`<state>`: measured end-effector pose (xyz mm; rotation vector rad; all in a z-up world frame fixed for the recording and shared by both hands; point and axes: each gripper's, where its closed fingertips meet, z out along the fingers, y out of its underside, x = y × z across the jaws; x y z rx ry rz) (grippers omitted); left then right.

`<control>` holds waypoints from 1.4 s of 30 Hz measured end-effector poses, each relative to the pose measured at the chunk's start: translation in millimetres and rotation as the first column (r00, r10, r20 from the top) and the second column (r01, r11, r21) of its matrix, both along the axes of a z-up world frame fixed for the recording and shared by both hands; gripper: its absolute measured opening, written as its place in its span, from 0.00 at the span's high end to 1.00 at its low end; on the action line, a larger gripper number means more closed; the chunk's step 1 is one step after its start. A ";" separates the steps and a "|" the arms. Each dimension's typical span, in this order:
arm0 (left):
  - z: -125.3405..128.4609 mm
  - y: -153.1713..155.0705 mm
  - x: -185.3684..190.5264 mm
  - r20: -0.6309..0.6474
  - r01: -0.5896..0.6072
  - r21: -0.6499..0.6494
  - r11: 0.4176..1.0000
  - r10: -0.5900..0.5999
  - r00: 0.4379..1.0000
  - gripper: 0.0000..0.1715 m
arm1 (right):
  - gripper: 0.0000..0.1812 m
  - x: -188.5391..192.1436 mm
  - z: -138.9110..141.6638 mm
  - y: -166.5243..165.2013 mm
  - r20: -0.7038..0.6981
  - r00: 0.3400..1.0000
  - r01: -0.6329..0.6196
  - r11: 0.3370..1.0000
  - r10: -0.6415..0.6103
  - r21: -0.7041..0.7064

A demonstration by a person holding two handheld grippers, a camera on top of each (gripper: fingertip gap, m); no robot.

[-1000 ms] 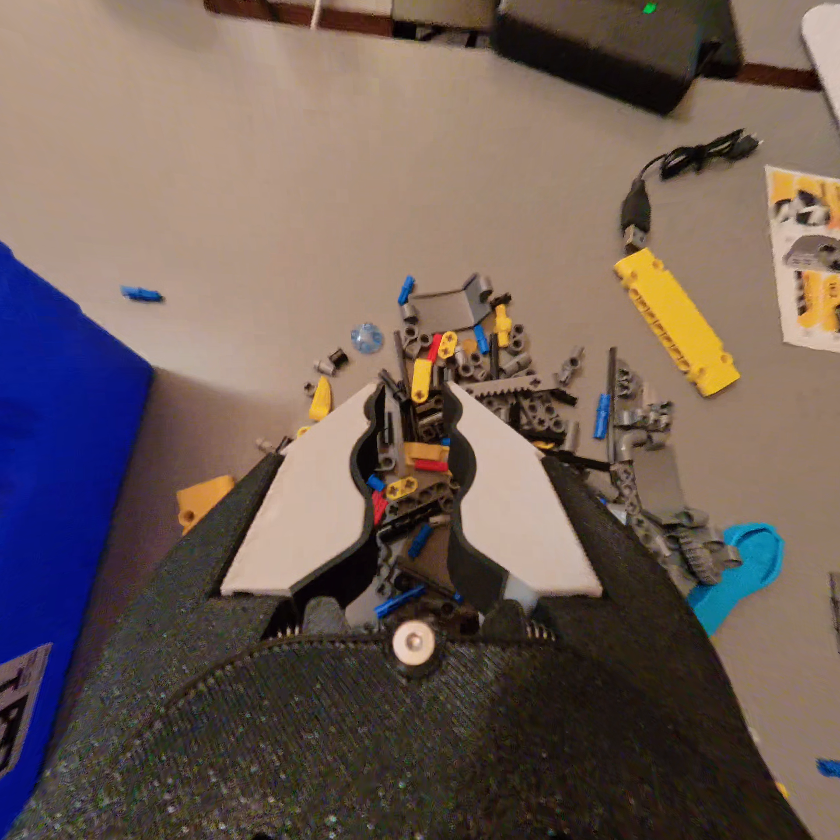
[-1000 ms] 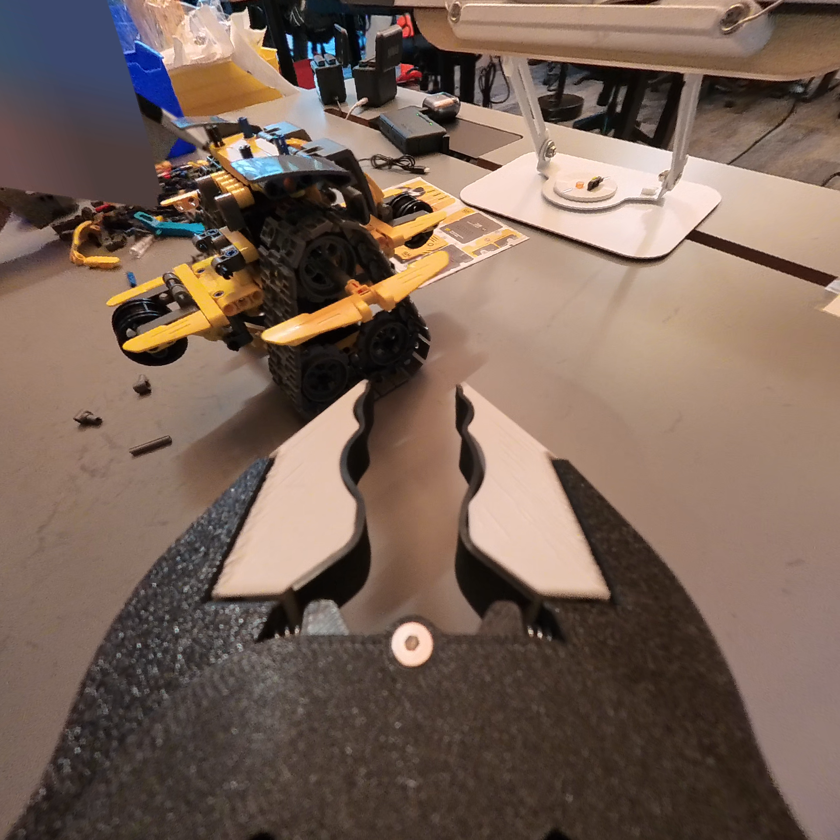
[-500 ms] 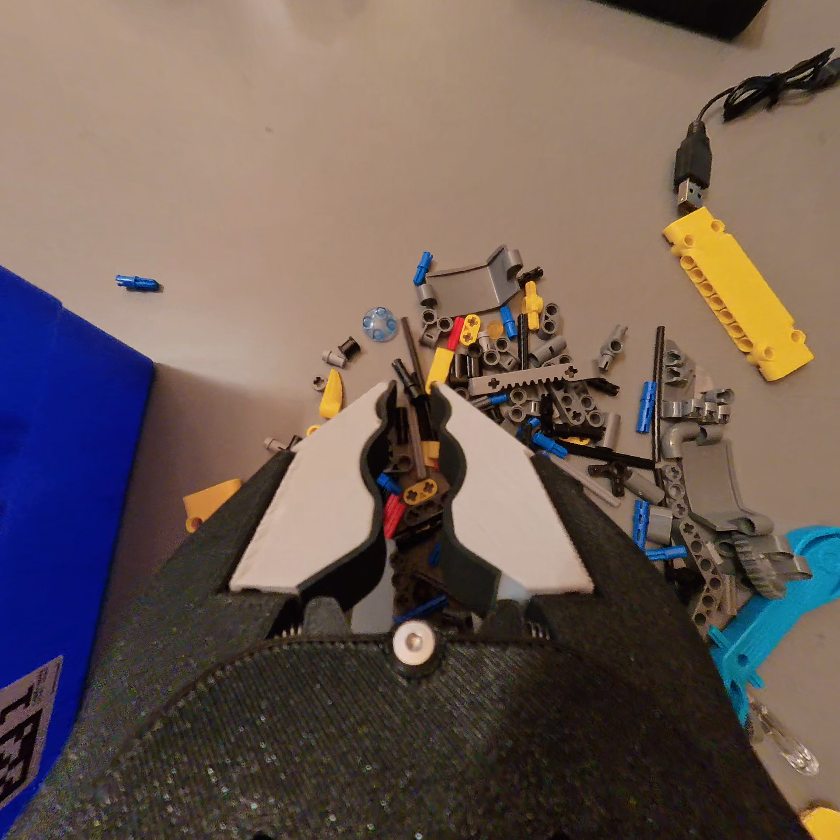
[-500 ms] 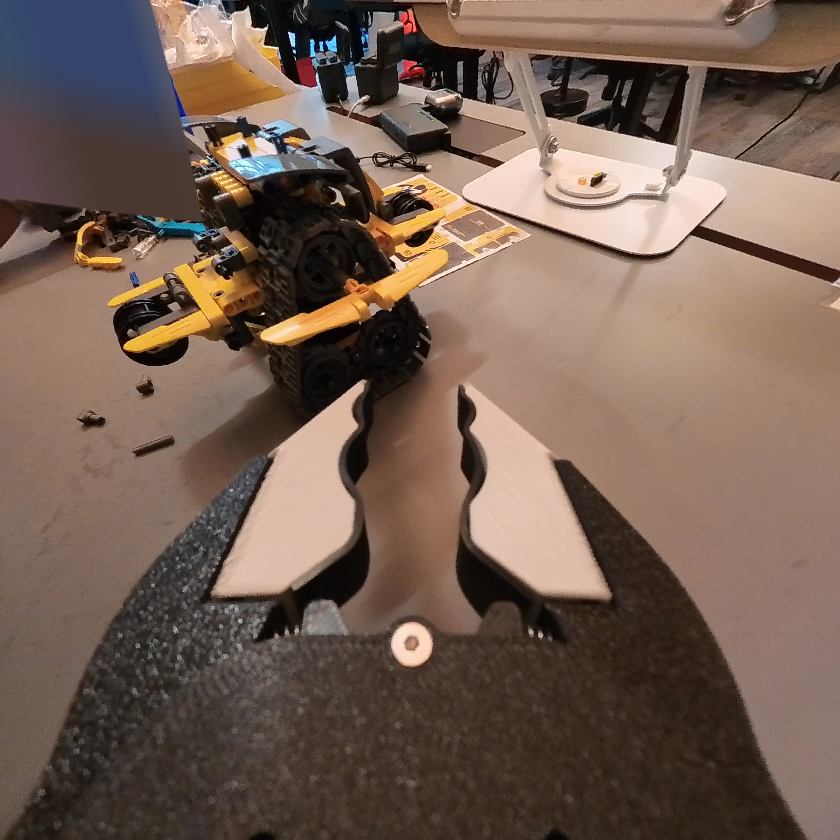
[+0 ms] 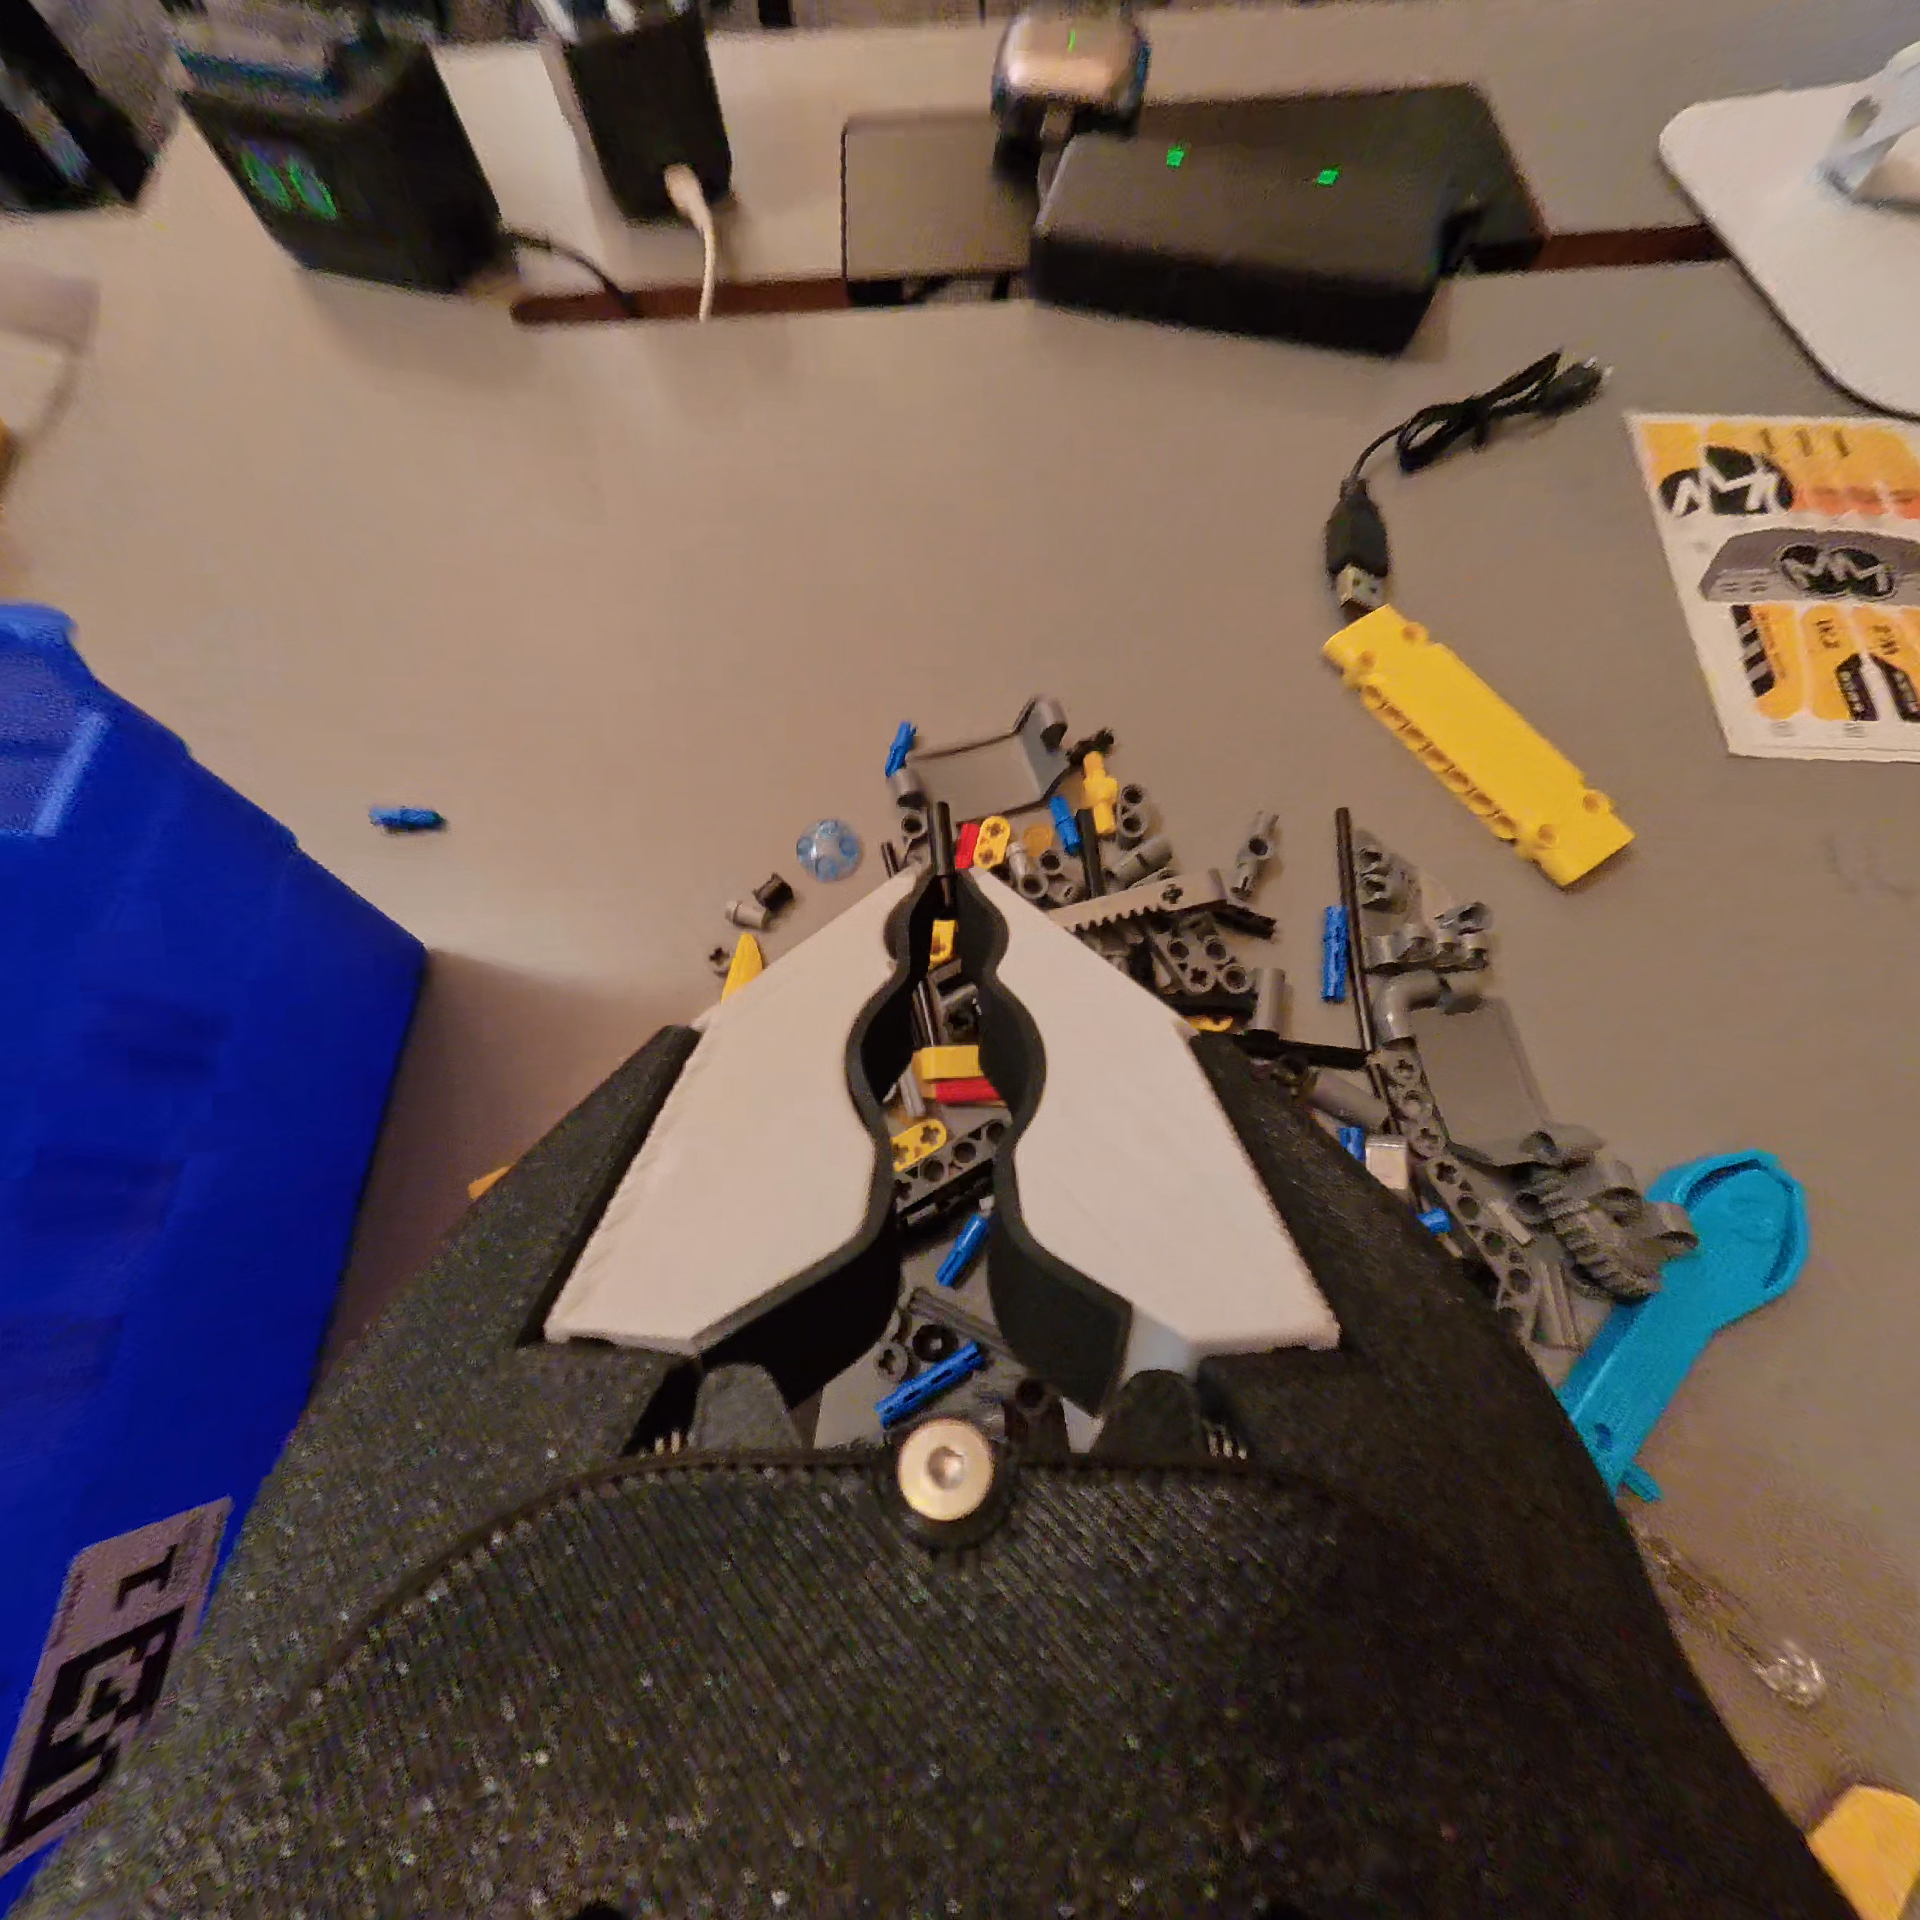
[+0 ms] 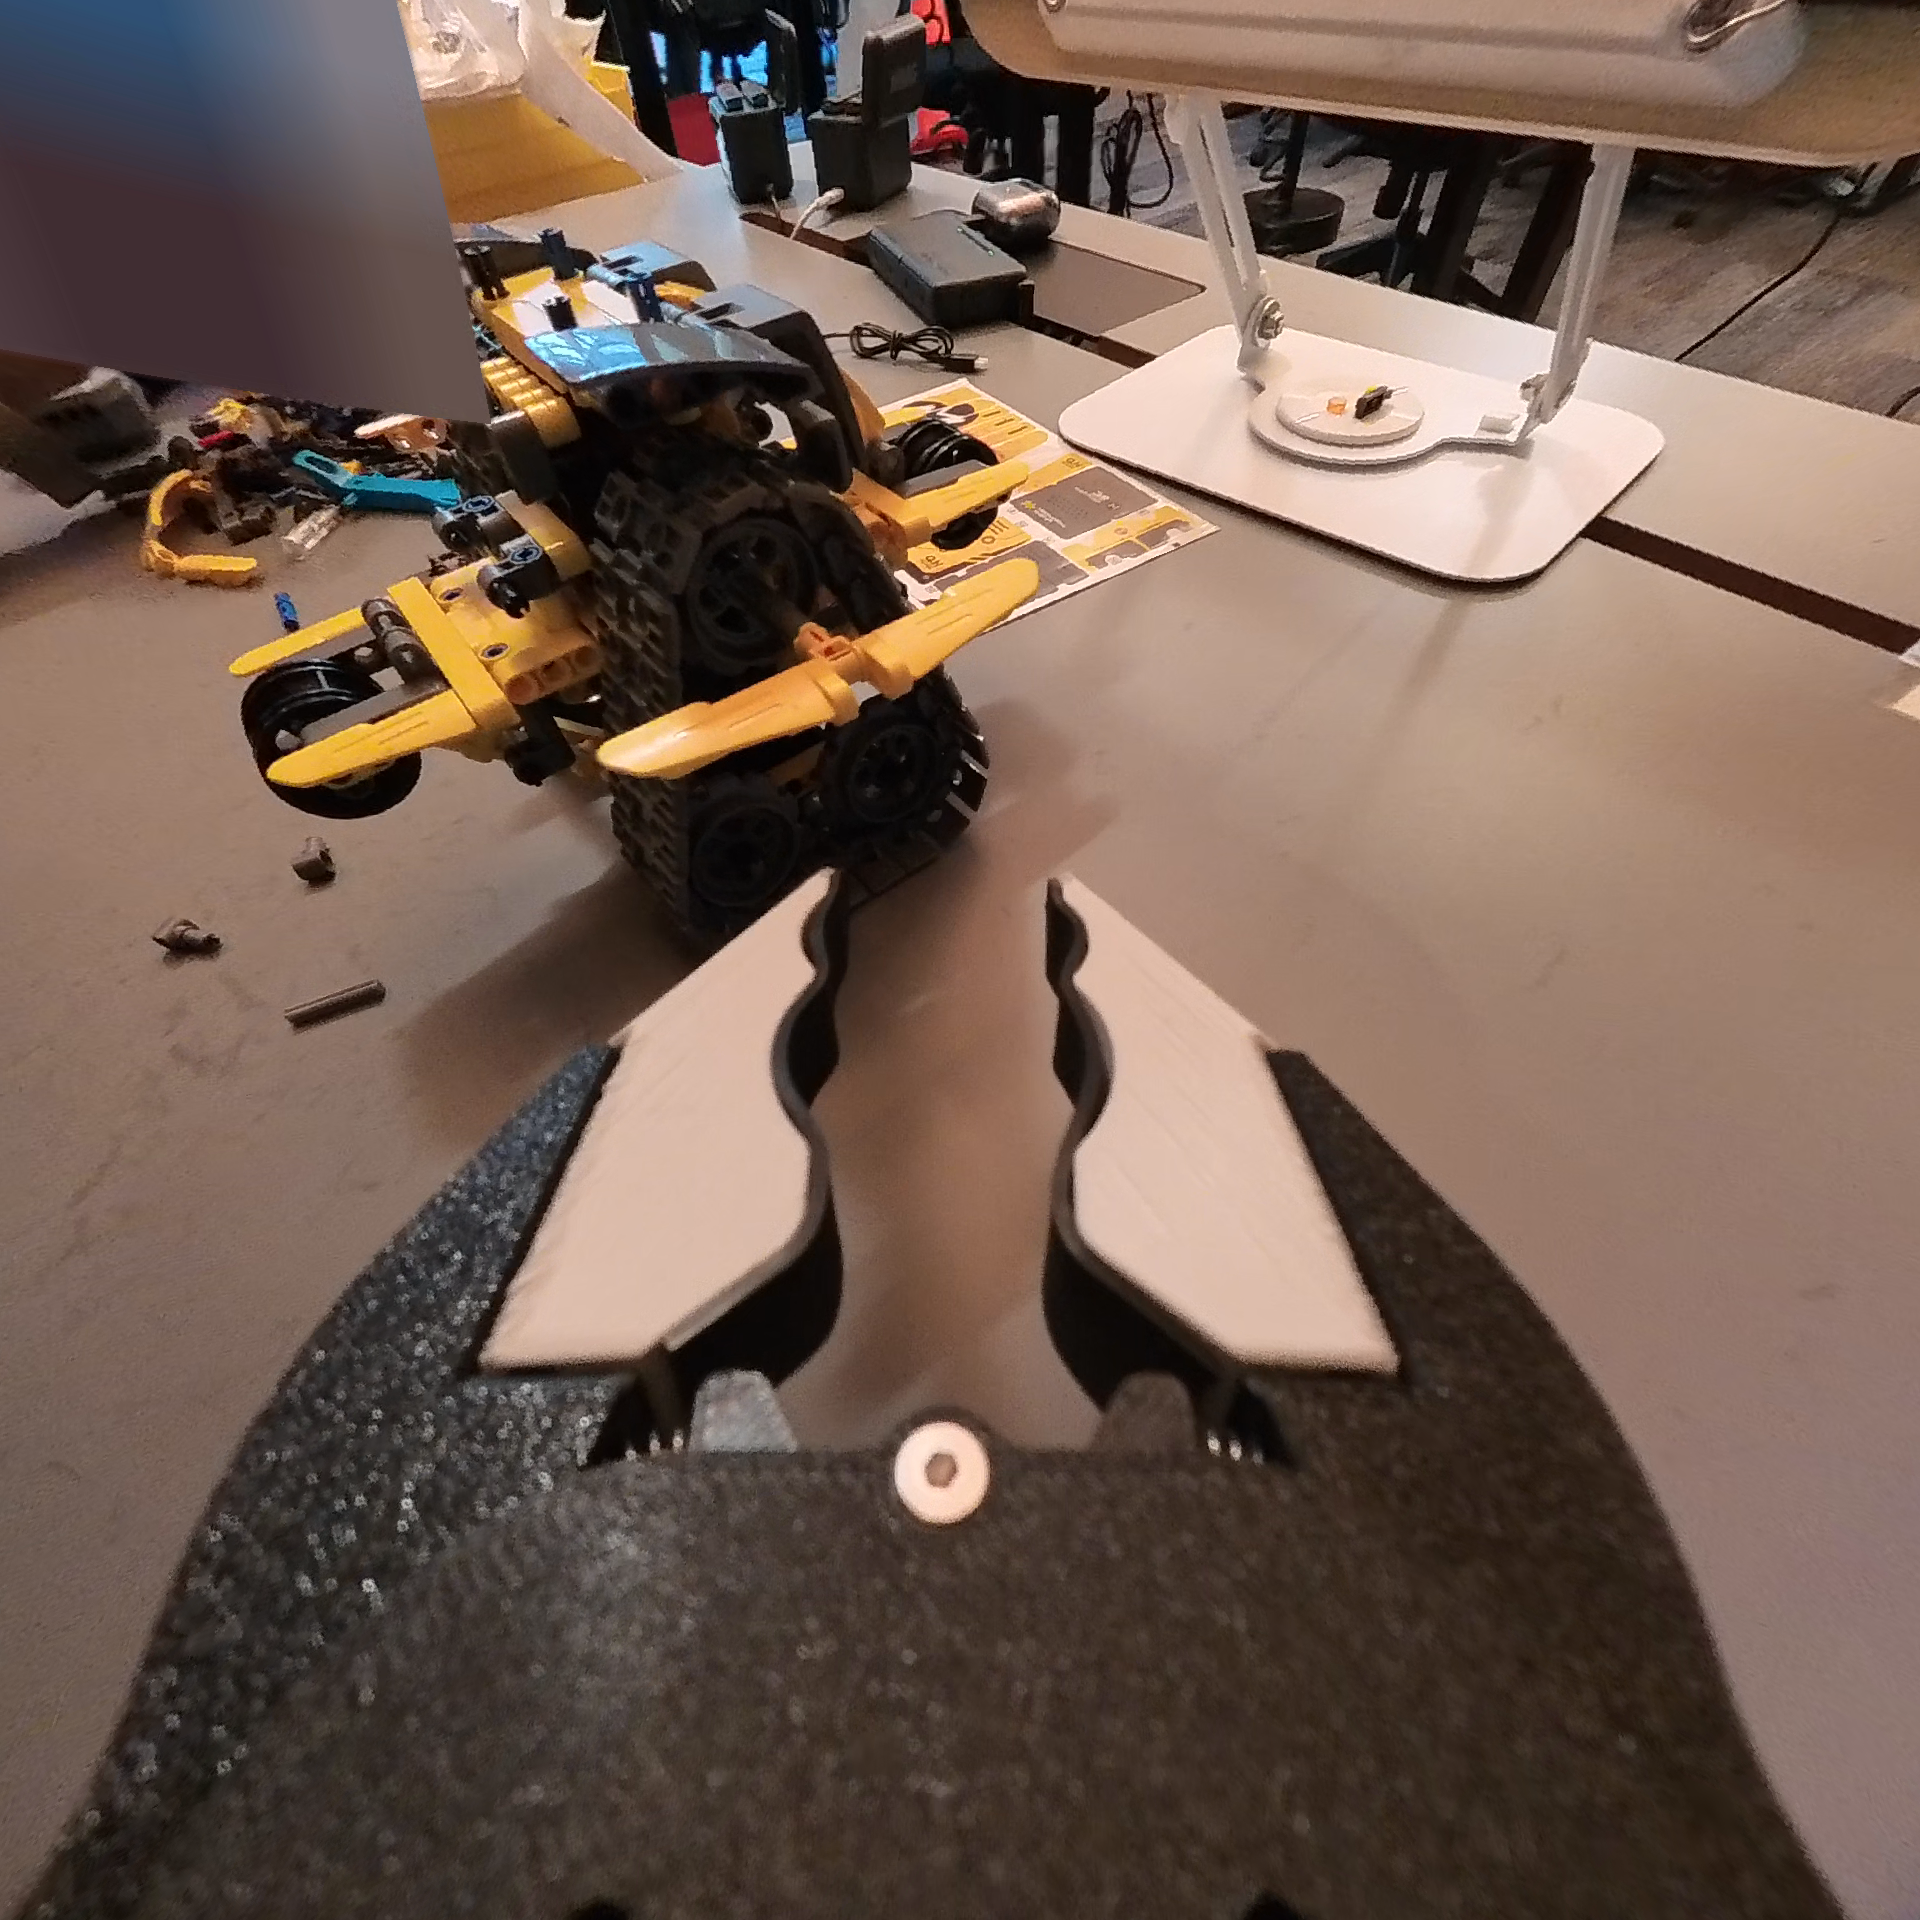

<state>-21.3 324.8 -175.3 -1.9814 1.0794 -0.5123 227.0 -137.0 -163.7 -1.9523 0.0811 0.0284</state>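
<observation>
Left wrist view: left gripper (image 5: 943,883) pinches thin black axle (image 5: 941,844)

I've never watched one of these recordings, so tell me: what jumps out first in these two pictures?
In the right wrist view, a yellow and black toy vehicle on crawler tracks stands on the grey table, just ahead of the open right claw. In the left wrist view, the left claw pinches a thin black rod above a heap of small plastic parts. A blue bin sits at the left.
</observation>
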 end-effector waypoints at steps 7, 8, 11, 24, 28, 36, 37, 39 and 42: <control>26.9 -14.5 8.0 0.064 0.038 0.107 0.993 -0.045 0.997 1.00 | 0.80 1.3 1.7 -0.9 -0.004 1.000 0.006 1.000 -0.006 0.010; 28.0 -15.8 8.7 0.069 0.041 0.109 0.993 -0.049 0.996 1.00 | 0.80 1.5 1.8 -1.0 -0.003 1.000 0.007 1.000 -0.007 0.011; 26.8 -18.4 9.7 0.064 0.052 0.106 0.993 -0.059 0.996 1.00 | 0.79 1.6 1.1 -0.7 -0.003 1.000 0.007 1.000 -0.007 0.007; 23.1 -12.4 3.5 0.070 0.038 0.094 0.995 -0.045 0.996 1.00 | 0.79 2.7 0.0 -0.4 -0.014 1.000 0.010 1.000 -0.010 0.001; 25.3 -6.8 -1.9 0.084 0.011 0.097 0.995 -0.019 0.996 1.00 | 0.79 1.9 0.1 -0.5 -0.007 1.000 0.008 1.000 -0.008 0.001; 15.3 8.8 -18.5 0.072 -0.048 0.048 0.998 0.045 0.996 1.00 | 0.79 0.2 -3.7 0.8 0.007 1.000 0.002 1.000 -0.002 -0.023; 12.5 10.0 -20.0 0.069 -0.051 0.034 0.998 0.048 0.996 1.00 | 0.79 0.4 -4.2 1.1 0.003 1.000 0.002 1.000 -0.002 -0.026; 6.0 11.6 -20.4 0.060 -0.047 0.003 0.999 0.047 0.997 1.00 | 0.79 1.5 -4.0 0.6 -0.002 1.000 0.004 1.000 -0.004 -0.024; -4.3 9.8 -19.3 0.030 -0.035 -0.035 0.999 0.036 0.999 1.00 | 0.79 2.4 -2.2 -0.3 -0.005 1.000 0.008 1.000 -0.008 -0.011</control>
